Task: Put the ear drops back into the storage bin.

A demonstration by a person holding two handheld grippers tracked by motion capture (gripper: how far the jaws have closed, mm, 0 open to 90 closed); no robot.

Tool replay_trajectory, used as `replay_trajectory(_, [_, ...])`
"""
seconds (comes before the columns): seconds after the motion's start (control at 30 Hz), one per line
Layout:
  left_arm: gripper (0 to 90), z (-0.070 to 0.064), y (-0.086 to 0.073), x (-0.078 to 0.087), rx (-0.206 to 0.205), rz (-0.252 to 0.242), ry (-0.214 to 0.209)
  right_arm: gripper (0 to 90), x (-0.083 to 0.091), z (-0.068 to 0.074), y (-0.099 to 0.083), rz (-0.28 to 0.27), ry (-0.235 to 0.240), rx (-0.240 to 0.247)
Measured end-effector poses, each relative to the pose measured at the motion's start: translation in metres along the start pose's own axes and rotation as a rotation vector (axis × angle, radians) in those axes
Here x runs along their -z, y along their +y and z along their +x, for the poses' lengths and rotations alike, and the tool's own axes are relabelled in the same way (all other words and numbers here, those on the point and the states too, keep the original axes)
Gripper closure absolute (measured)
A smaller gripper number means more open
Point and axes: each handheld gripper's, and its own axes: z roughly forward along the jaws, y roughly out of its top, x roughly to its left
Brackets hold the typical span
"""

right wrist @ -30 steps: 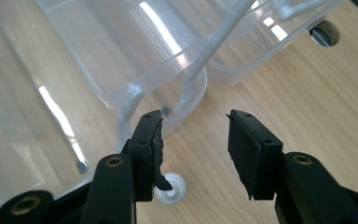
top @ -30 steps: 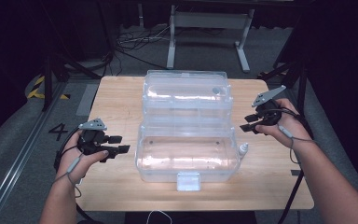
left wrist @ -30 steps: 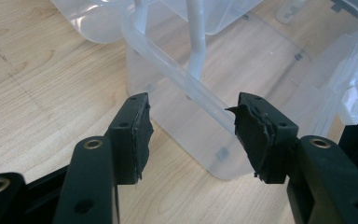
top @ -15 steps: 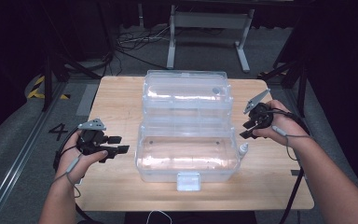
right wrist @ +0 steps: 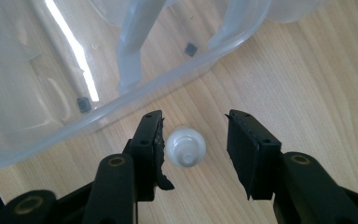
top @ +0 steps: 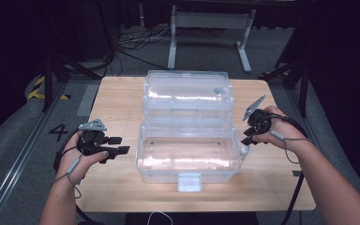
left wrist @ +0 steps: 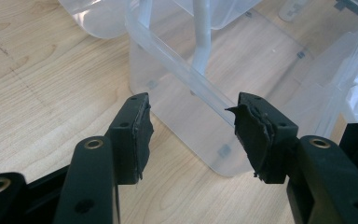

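Observation:
A clear plastic box stands in the middle of the wooden table, its lid folded back behind it. A small white bottle stands on the table just outside the box's right end. My right gripper points down over it; in the right gripper view the bottle sits between the open jaws of my right gripper, nearer the left one. My left gripper hovers open left of the box, and in the left gripper view my left gripper faces a corner of the box with nothing between its jaws.
The box has a white front latch near the table's front edge. Bare wood lies left and right of the box. Beyond the table are a metal stand and cables on the floor.
My right gripper has moved down and left toward the box's right end, and stands over the small white bottle. The left gripper has barely moved.

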Motion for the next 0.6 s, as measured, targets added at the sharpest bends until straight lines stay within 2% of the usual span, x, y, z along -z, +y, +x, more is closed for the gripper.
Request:
replay_trajectory(0.3, [46.0, 0.001, 0.000, 0.000, 0.006, -0.001, 0.001, 57.9, -0.015, 0.001, -0.004, 0.052, 0.015, 0.009])
replay_trajectory(0.5, [46.0, 0.001, -0.001, -0.002, 0.008, 0.006, -0.004, 61.0, -0.024, 0.000, -0.008, 0.112, 0.026, 0.010])
replay_trajectory(0.6, [46.0, 0.001, -0.001, -0.003, 0.005, 0.007, -0.005, 62.1, -0.028, 0.001, -0.009, 0.112, 0.032, 0.005])
